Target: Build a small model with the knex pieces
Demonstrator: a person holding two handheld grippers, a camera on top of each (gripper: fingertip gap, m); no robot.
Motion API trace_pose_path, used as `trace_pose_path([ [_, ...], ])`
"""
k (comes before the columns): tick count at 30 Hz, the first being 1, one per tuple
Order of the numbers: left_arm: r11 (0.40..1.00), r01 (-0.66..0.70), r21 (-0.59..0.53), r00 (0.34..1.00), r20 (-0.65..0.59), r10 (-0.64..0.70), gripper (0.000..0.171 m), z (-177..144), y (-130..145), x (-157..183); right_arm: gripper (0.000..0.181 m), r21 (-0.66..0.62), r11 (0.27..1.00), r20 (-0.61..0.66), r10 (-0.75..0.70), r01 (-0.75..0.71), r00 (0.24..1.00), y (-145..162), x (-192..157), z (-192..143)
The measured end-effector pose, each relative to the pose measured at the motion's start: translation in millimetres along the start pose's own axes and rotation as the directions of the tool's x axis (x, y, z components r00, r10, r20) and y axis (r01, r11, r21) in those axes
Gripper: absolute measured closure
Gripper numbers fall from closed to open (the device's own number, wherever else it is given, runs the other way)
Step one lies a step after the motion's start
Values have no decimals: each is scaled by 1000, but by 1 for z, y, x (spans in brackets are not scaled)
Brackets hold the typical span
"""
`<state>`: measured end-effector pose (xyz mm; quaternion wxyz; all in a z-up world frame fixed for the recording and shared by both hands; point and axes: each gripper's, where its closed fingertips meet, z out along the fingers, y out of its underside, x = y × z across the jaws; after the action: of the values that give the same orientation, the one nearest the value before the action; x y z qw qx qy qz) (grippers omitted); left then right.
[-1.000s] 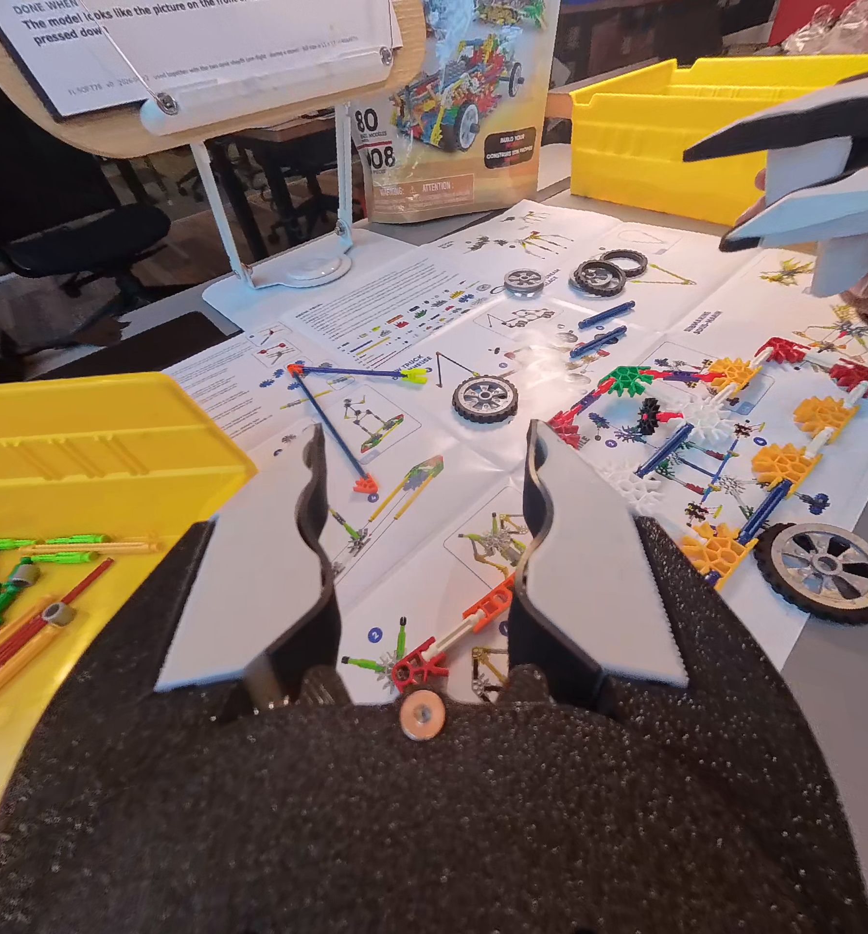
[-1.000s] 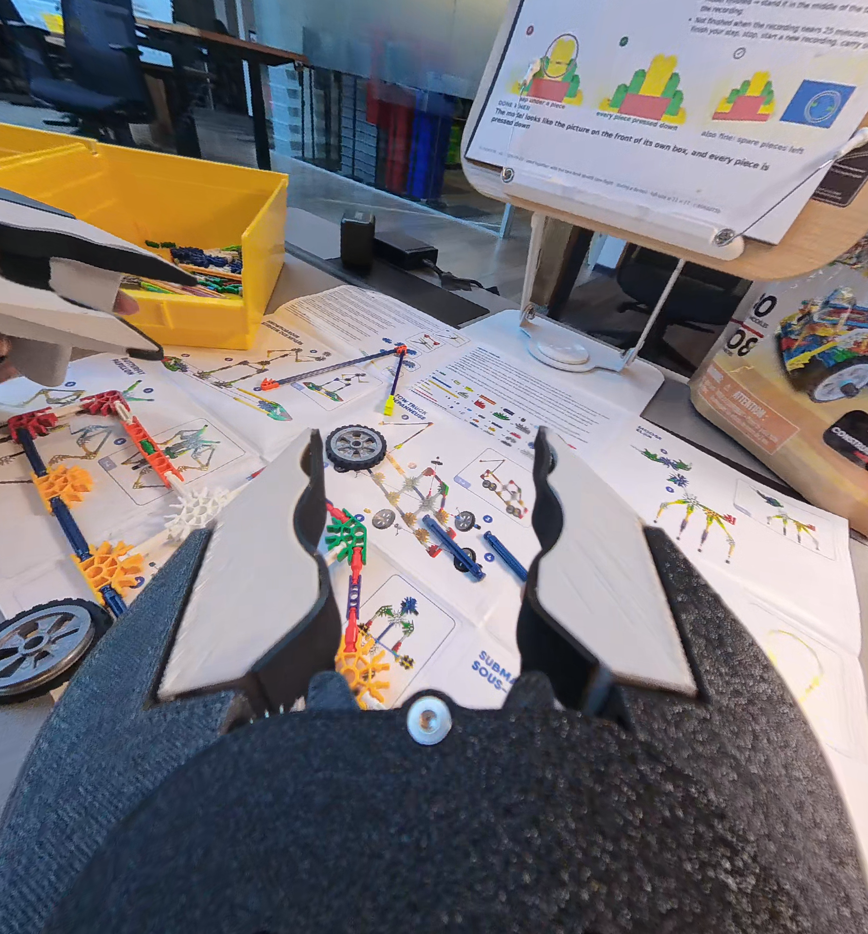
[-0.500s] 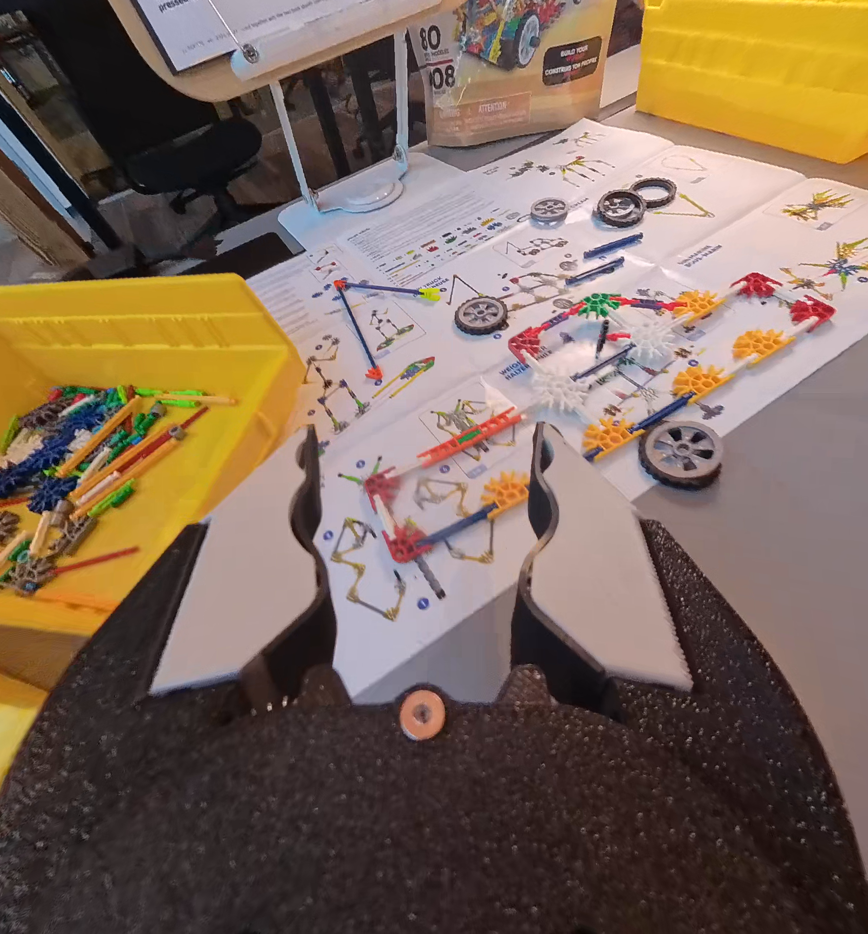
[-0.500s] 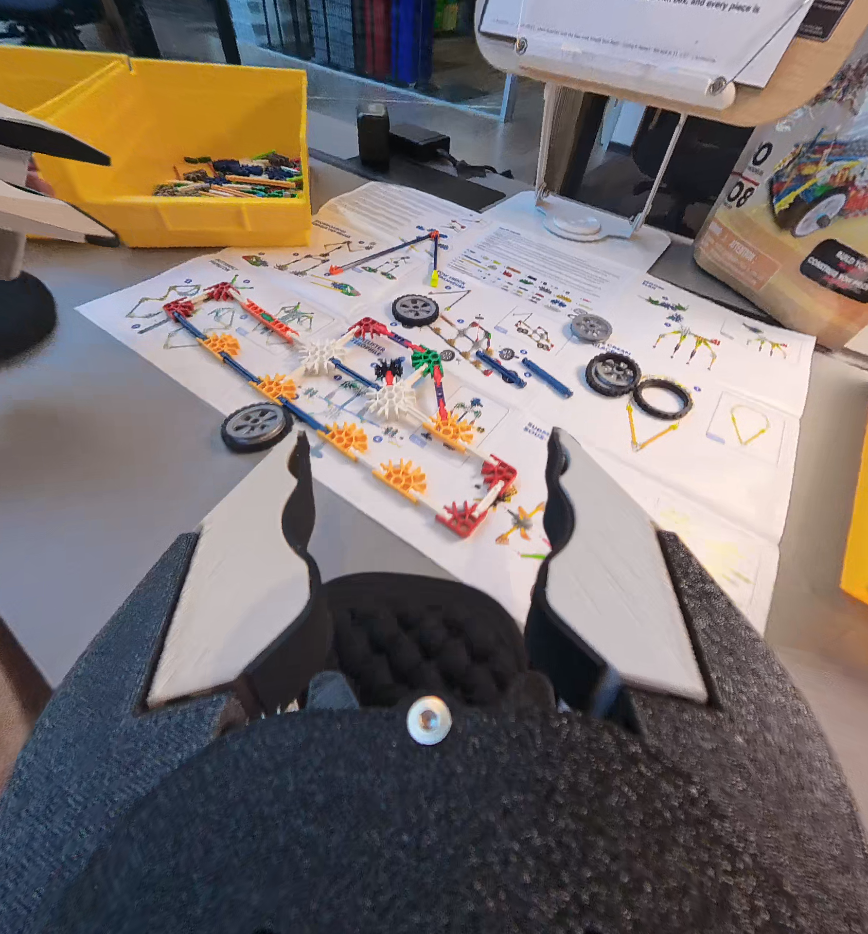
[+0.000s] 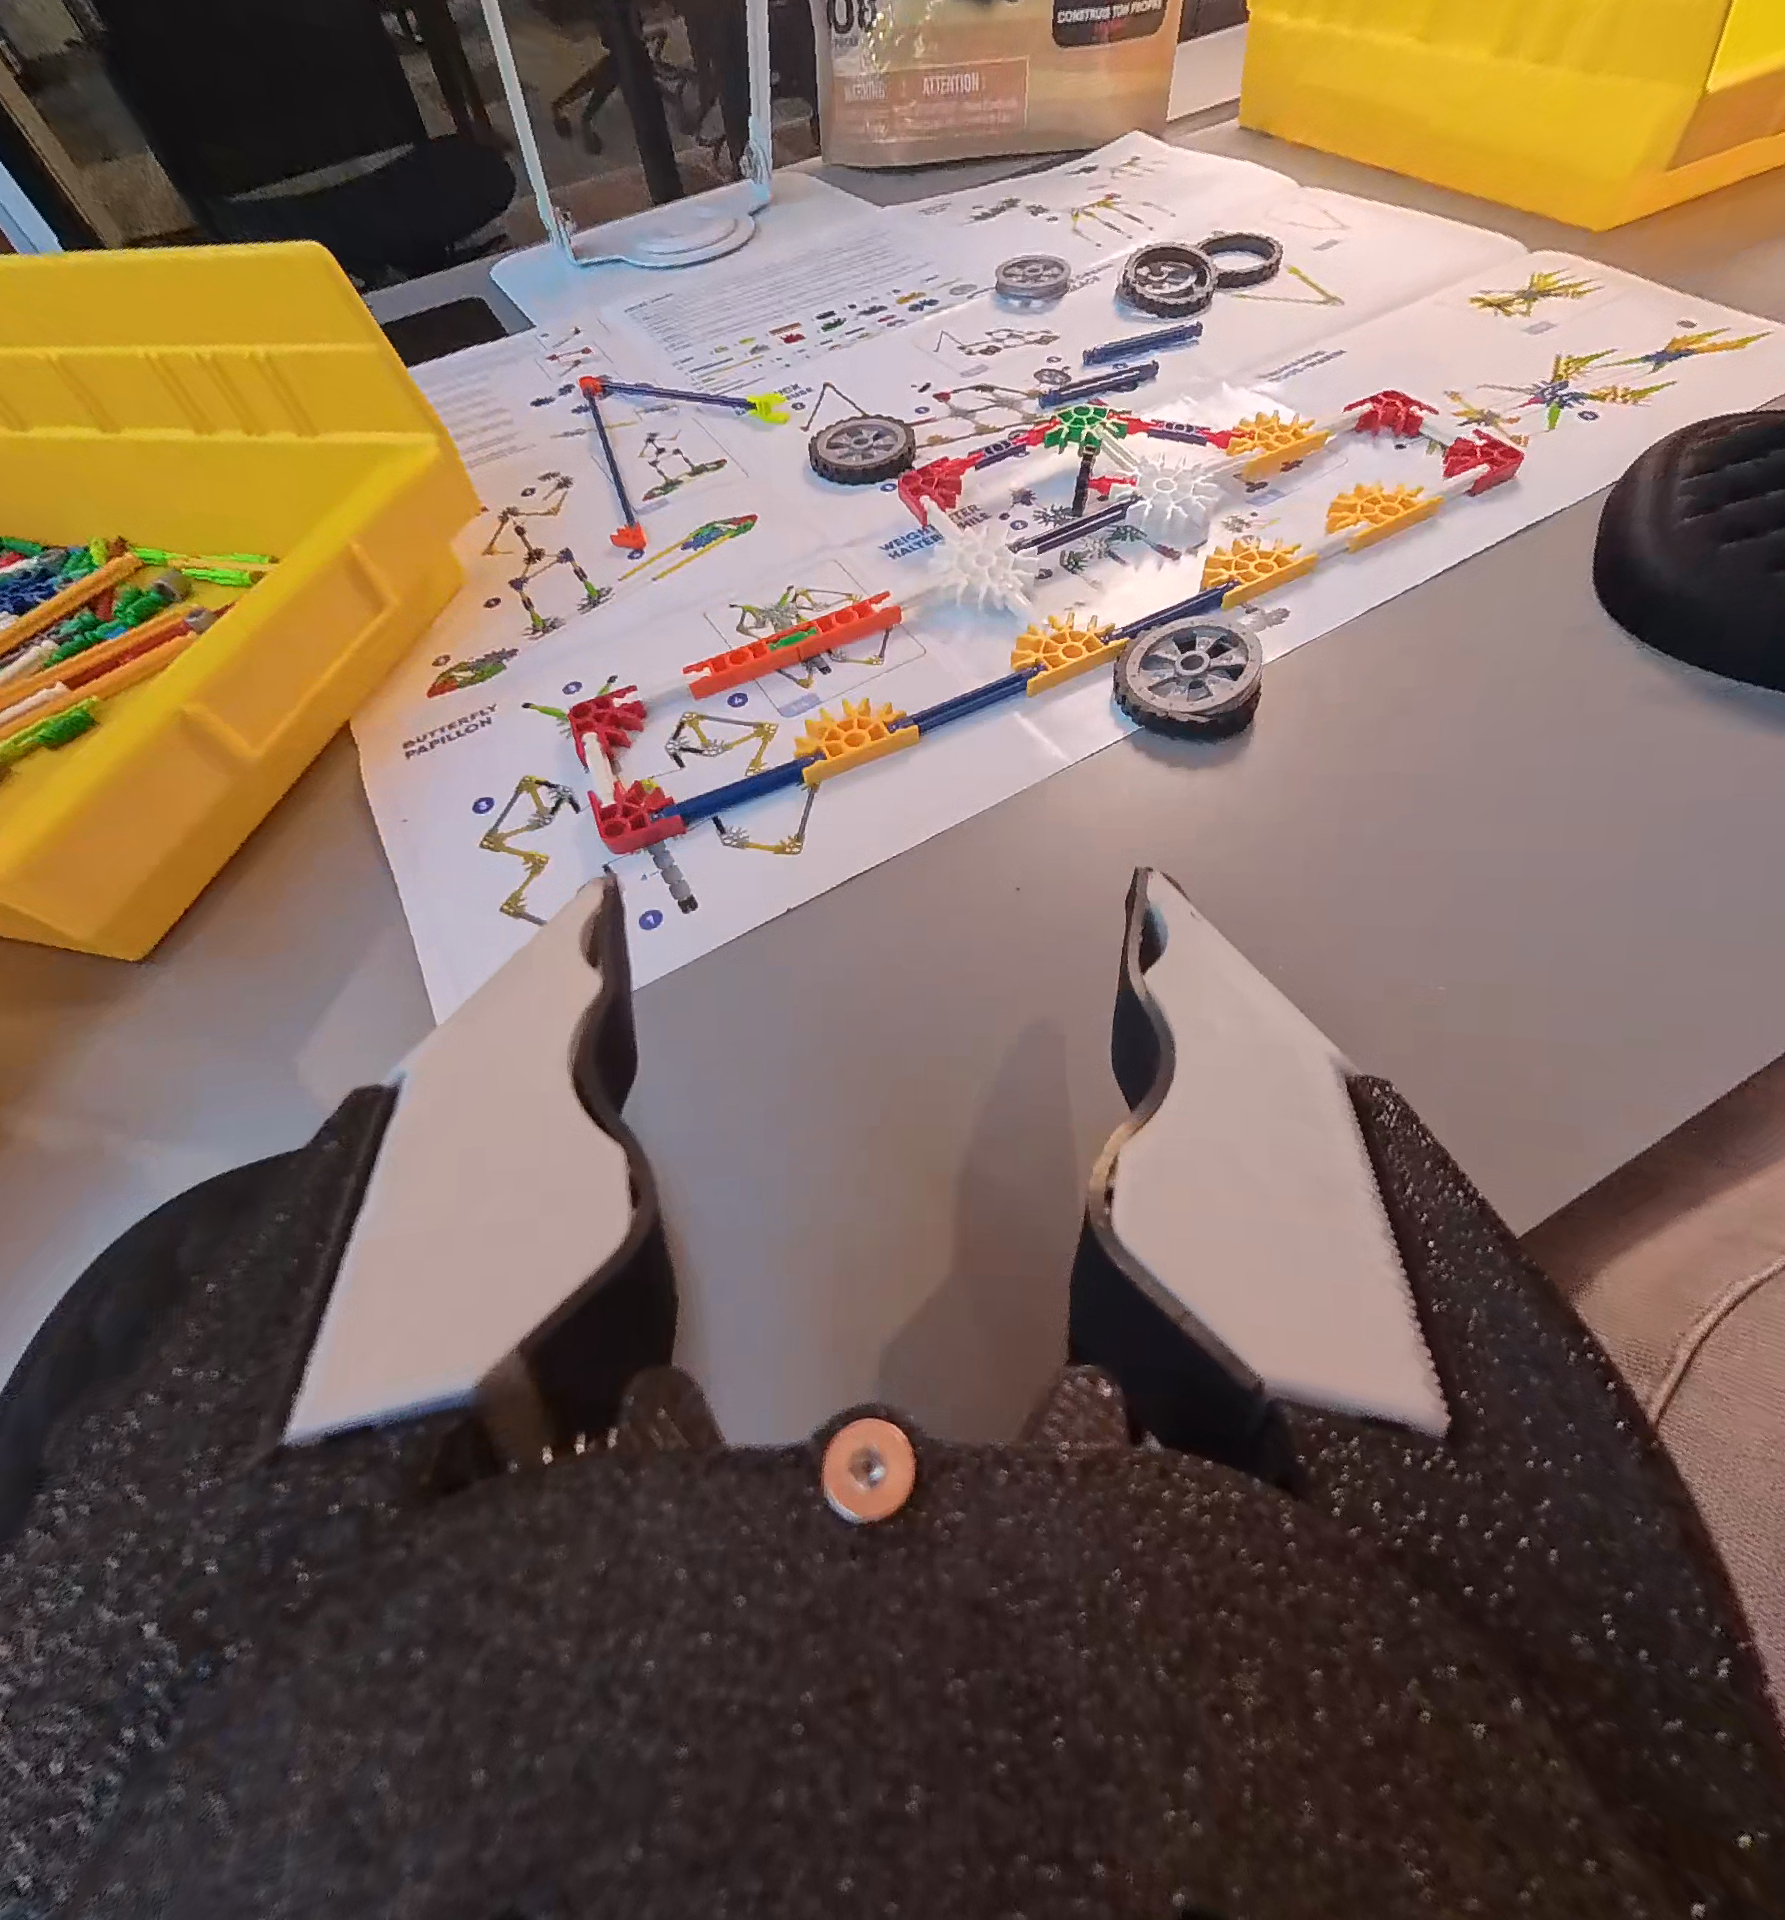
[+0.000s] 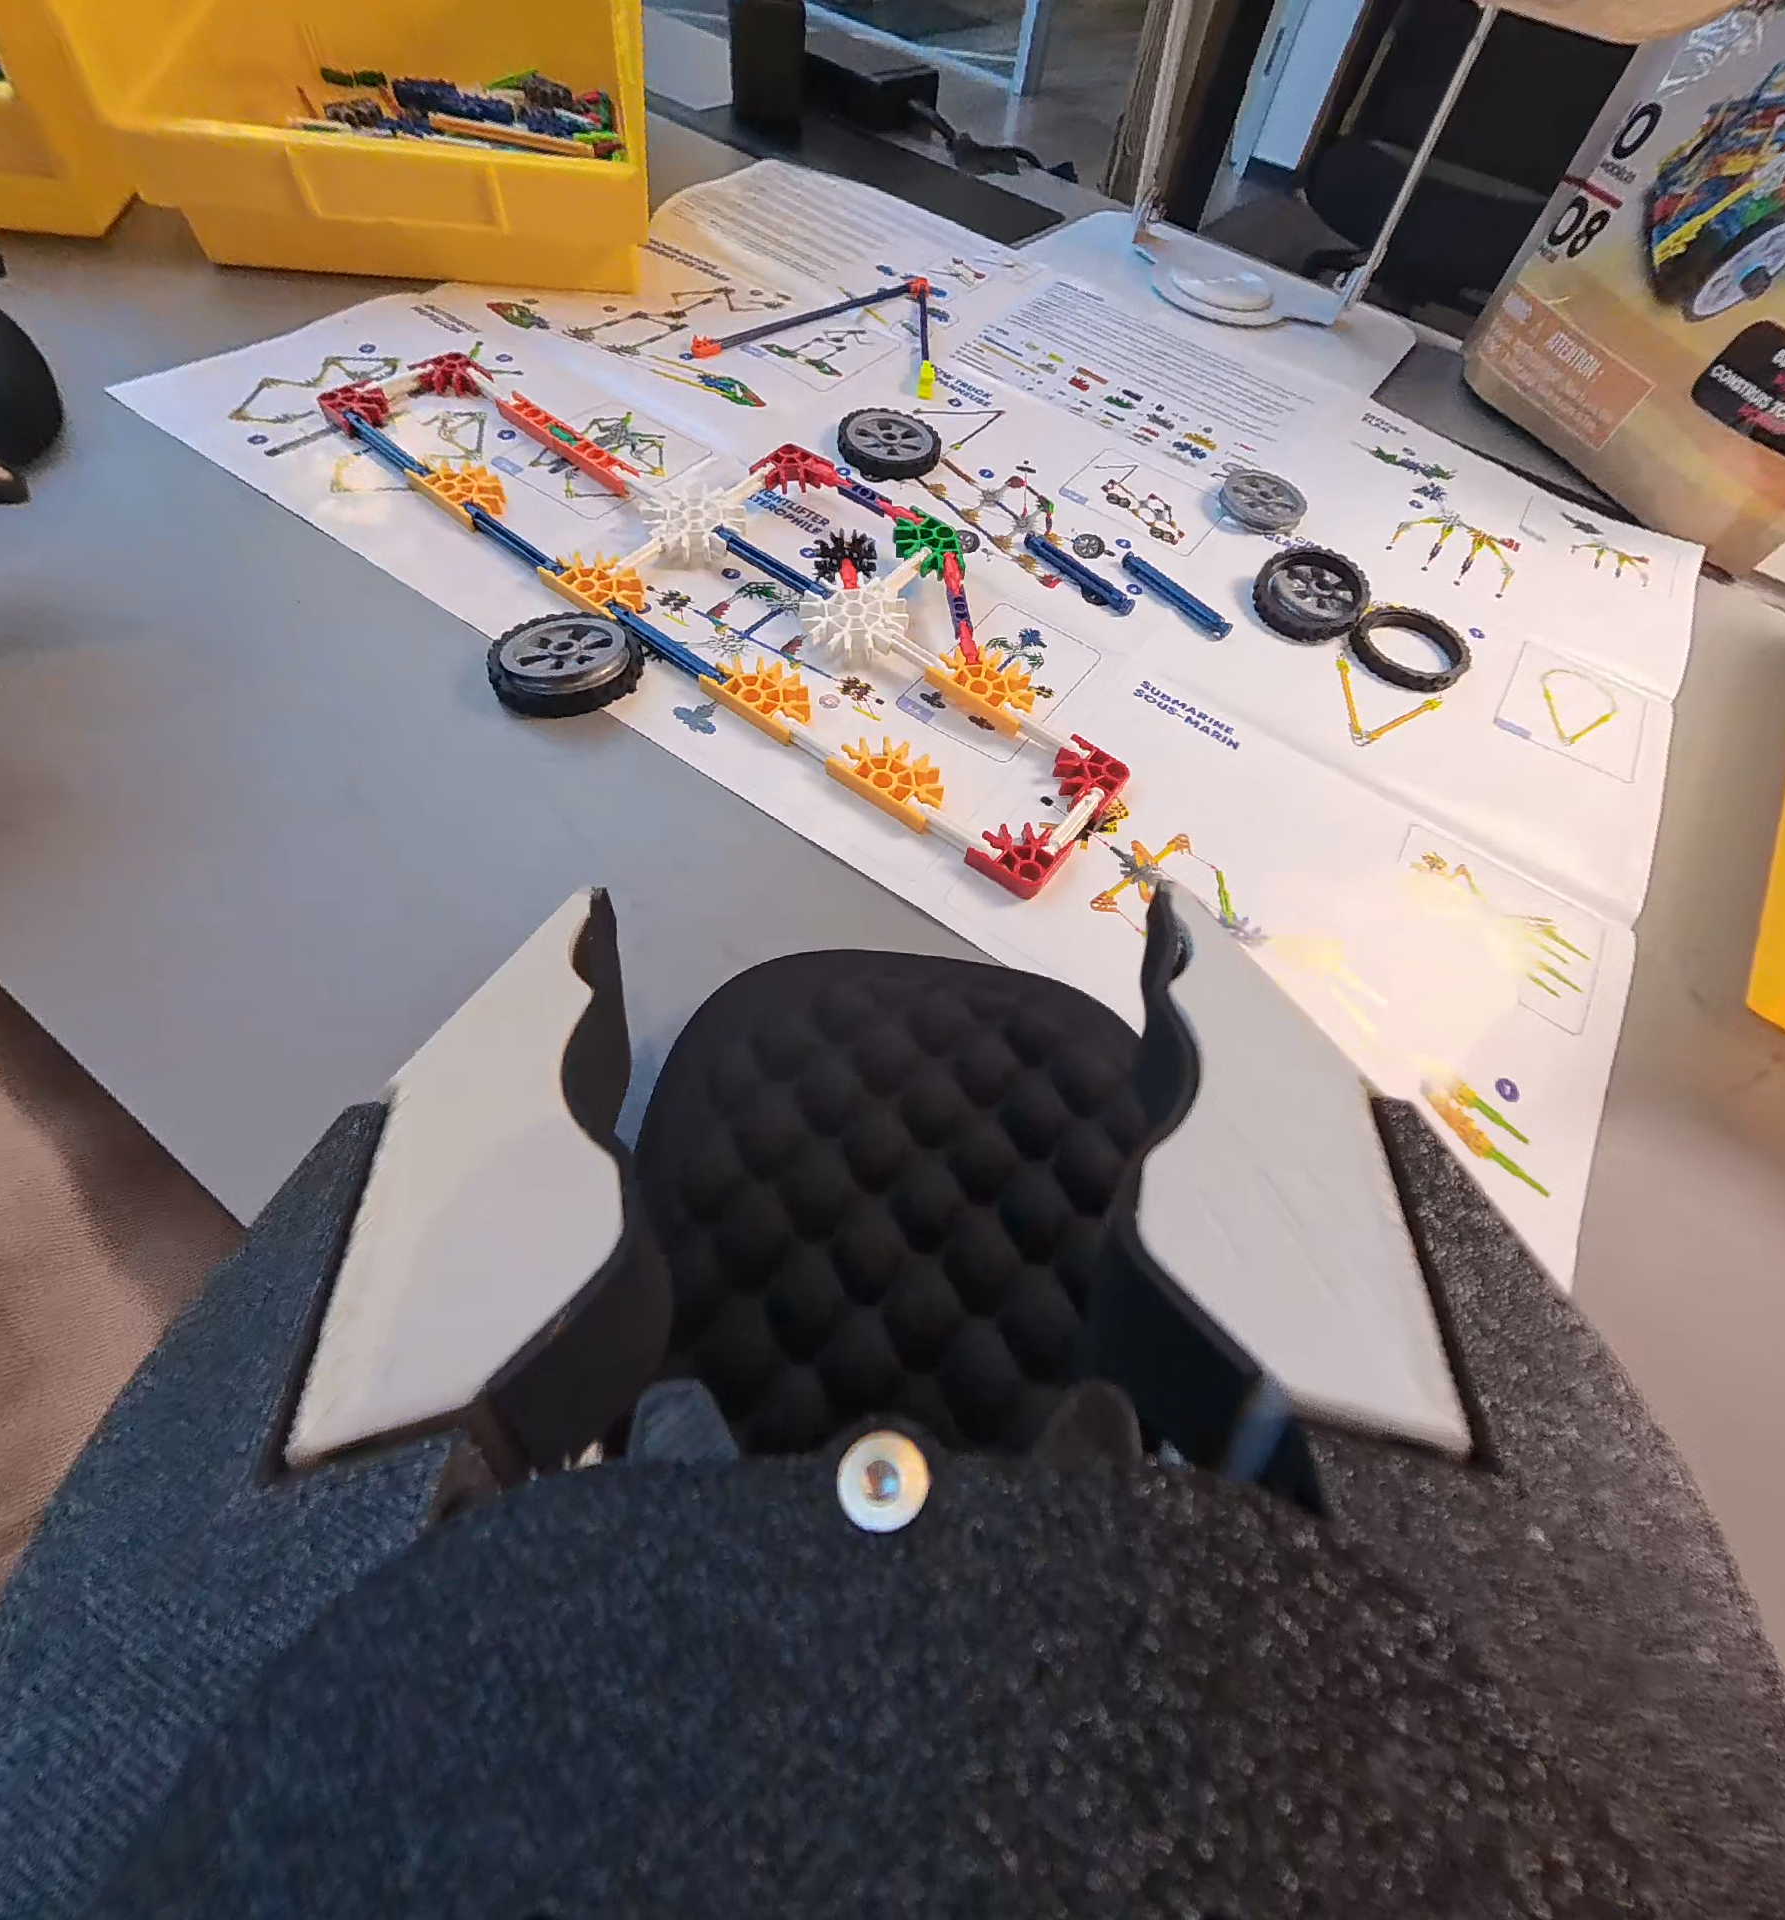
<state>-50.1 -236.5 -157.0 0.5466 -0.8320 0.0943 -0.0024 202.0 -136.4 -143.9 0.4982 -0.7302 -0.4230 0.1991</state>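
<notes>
A flat frame of blue and white rods with orange, red, white and green connectors [image 5: 852,732] lies on a white instruction sheet [image 5: 1387,218], with a grey wheel [image 5: 1189,670] at its near side. My left gripper [image 5: 872,904] is open and empty over bare grey table, just short of the sheet's near edge. My right gripper [image 6: 877,914] is open and empty, with a black dimpled pad [image 6: 888,1143] on the table between its fingers. The frame [image 6: 763,691] and sheet [image 6: 1335,831] lie beyond it. The pad also shows in the left wrist view [image 5: 1740,551].
A yellow bin [image 5: 244,623] of loose rods stands on the left, seen also in the right wrist view [image 6: 400,197]. Another yellow bin [image 5: 1490,114] is far right. Loose wheels [image 6: 1312,592], a tyre ring [image 6: 1407,646], the kit box [image 6: 1677,312] and a stand base [image 6: 1220,286] lie behind. A clothed leg [image 5: 1698,1299] is at the table's near edge. About 12 cm separates my left fingertips from the grey wheel [image 5: 1189,670]. Seen from the right wrist view [image 6: 549,644] as well.
Both grippers have drawn back from over the sheet and frame towards the table's near edge, staying open. The black pad has come between the right gripper's fingers.
</notes>
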Motion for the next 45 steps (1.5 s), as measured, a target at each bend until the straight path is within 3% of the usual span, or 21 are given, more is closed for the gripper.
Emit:
trace_pose_path([
  [18,997,-2,76,1000,-13,3,72,1,-9,1,81,50,998,-45,43,-40,998,-5,6,-8],
  [27,998,-18,67,999,-30,20,77,8,-11,9,81,98,995,-52,31,-25,998,-16,4,-8],
  [31,997,-45,65,995,-80,51,109,22,-26,18,102,270,963,30,15,-23,999,-58,-31,-7],
  [33,995,-80,64,994,-64,84,139,32,-36,16,135,364,931,55,-38,15,998,-84,-55,-8],
  [35,992,-122,31,991,-47,124,155,44,-44,14,165,451,891,84,-102,53,991,-109,-84,-11],
  [37,980,-200,-6,980,-6,200,171,59,-49,10,174,506,862,170,-150,44,974,-129,-119,-15],
  [40,939,-330,-97,935,103,340,171,84,-50,-4,176,514,858,326,-197,2,924,-149,-170,-18],
  [45,874,-457,-167,864,152,480,171,108,-47,4,181,462,887,403,-230,20,886,-150,-208,-4],
])
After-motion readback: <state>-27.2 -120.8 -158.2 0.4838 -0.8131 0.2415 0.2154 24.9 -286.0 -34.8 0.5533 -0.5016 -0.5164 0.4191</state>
